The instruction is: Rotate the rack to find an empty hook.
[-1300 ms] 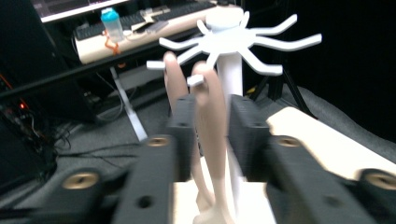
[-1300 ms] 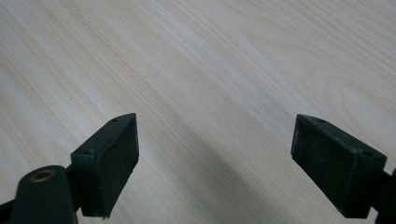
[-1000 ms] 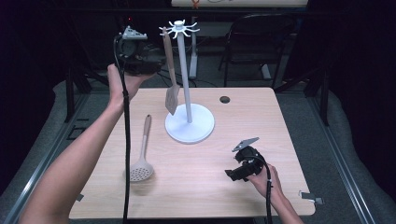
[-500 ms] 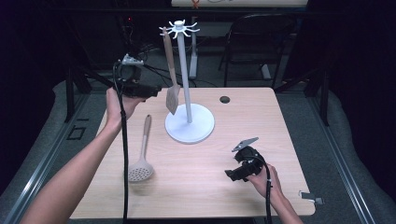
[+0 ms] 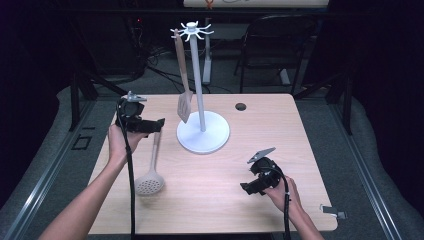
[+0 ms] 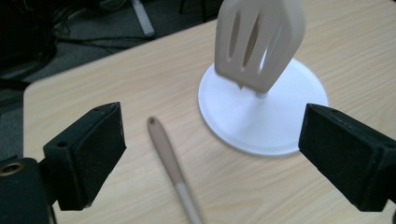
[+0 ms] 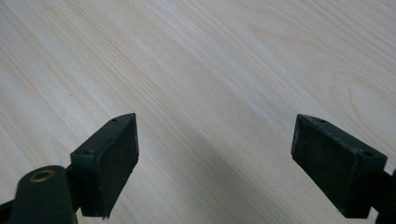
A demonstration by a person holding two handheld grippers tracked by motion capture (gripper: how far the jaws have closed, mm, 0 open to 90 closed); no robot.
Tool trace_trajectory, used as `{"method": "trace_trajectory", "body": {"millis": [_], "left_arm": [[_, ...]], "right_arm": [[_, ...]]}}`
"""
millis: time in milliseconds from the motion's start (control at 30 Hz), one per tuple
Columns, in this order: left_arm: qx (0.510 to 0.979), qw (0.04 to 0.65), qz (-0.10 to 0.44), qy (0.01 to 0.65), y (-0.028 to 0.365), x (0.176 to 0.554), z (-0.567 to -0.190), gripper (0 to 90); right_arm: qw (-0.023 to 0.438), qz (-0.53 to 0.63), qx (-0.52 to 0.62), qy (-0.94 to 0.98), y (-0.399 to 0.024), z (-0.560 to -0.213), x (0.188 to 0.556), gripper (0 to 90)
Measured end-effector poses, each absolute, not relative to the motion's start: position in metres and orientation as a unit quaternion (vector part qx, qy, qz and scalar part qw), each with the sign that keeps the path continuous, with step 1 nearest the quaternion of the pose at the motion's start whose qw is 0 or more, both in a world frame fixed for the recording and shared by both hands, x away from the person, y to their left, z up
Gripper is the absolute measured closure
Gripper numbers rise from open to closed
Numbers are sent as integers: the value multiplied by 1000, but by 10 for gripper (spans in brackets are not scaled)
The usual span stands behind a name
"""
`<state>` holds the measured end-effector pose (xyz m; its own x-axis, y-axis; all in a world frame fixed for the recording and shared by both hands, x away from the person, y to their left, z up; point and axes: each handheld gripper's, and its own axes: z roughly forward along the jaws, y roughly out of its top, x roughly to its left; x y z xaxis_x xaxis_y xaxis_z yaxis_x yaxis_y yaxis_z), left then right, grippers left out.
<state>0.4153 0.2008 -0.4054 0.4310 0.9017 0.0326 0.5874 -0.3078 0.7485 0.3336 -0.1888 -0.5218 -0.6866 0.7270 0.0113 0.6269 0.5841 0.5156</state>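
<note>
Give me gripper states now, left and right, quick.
Left gripper: open, empty, jaws over the skimmer handle.
Right gripper: open, empty, above bare table.

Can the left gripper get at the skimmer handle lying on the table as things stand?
Probably yes. The left gripper is open, with the skimmer handle lying bare between its jaws; the hanging spatula and stand base sit off to the side.

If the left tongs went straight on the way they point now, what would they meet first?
Probably the skimmer handle lying on the table, which sits between the open left tongs in their own view. The hanging slotted spatula and stand base lie farther ahead, though depth is unclear.
</note>
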Motion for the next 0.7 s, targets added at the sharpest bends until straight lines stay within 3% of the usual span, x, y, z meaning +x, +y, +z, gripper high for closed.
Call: {"method": "trace_trajectory", "body": {"millis": [267,700], "left_arm": [[770,312,210,515,217,406,-448,22],[783,275,170,532,225,400,-505,34]], "right_arm": [[98,246,381,886,-188,-523,334,148],[98,237,375,891,-186,-527,335,148]]}}
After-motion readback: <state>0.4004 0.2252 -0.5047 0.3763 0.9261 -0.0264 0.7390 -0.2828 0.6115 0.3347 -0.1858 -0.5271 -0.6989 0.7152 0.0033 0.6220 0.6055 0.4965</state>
